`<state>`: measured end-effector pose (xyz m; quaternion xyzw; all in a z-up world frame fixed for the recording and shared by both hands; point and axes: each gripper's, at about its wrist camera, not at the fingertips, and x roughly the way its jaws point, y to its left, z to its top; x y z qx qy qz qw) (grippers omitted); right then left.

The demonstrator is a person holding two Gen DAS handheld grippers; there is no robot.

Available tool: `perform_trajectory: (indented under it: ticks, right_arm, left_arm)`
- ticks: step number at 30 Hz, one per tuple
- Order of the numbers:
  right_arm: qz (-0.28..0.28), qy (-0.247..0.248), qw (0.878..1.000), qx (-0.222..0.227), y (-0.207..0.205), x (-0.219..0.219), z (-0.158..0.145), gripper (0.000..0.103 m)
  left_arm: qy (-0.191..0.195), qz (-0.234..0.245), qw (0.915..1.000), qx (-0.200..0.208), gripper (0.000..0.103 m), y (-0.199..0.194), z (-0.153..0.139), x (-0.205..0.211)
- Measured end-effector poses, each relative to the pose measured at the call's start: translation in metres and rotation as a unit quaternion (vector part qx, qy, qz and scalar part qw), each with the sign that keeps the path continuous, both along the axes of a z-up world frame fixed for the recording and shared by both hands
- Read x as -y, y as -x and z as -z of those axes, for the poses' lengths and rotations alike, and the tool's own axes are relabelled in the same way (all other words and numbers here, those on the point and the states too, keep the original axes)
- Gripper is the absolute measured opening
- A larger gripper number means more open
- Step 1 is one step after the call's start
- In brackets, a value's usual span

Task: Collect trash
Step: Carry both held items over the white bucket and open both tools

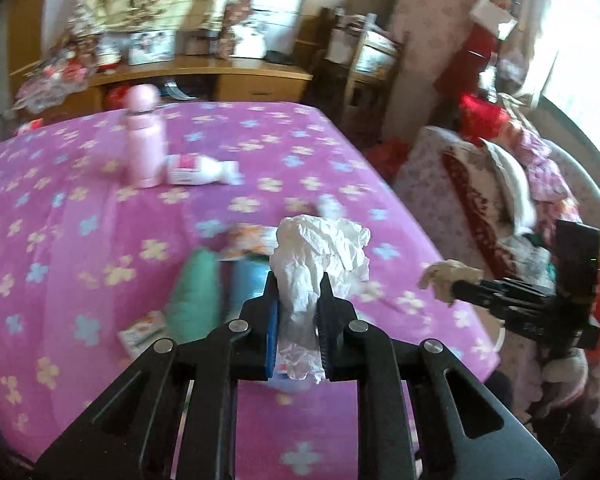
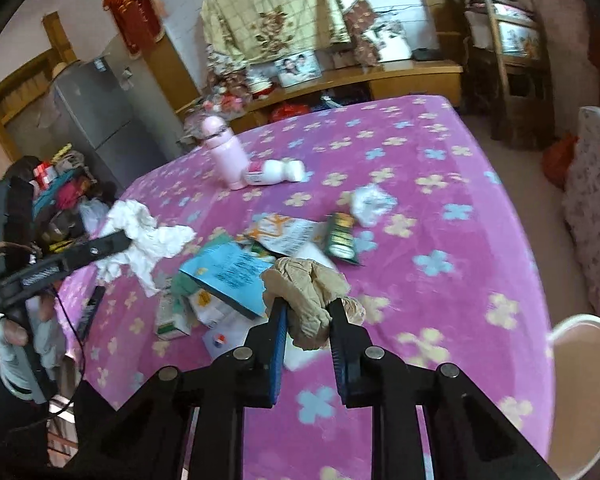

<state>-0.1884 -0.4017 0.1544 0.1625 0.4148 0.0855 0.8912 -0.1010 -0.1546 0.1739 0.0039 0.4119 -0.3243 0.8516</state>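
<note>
Clamped in my left gripper [image 1: 298,304] — jaws clenched — sits crumpled white tissue [image 1: 320,256]; my right gripper [image 2: 308,312] grips a beige paper wad [image 2: 308,284] (both above the flowered table [image 2: 440,240]).

Left gripper [image 1: 298,300] jaws clamping white crumpled tissue [image 1: 320,256], pink bedspread [image 1: 80,208]

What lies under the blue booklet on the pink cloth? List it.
Under the blue booklet, a green-and-white carton and white papers stick out on the pink cloth. Whatever lies beneath its middle is covered.
</note>
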Motion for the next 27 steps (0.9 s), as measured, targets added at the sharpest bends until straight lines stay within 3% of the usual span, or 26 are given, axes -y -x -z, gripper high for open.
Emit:
perform_trajectory:
  ticks: [11,19,27]
  right_arm:
    - [0.115,0.051,0.991,-0.042,0.074,0.100,0.017,0.019]
    - [0.221,0.075,0.968,-0.091,0.132,0.188,0.048,0.019]
    - [0.278,0.090,0.949,-0.115,0.158,0.233,0.071,0.021]
  left_arm:
    - [0.002,0.109,0.9938,-0.022,0.014,0.044,0.018,0.144]
    - [0.005,0.179,0.9828,-0.046,0.014,0.076,0.039,0.251]
    - [0.008,0.199,0.9782,-0.059,0.018,0.095,0.063,0.316]
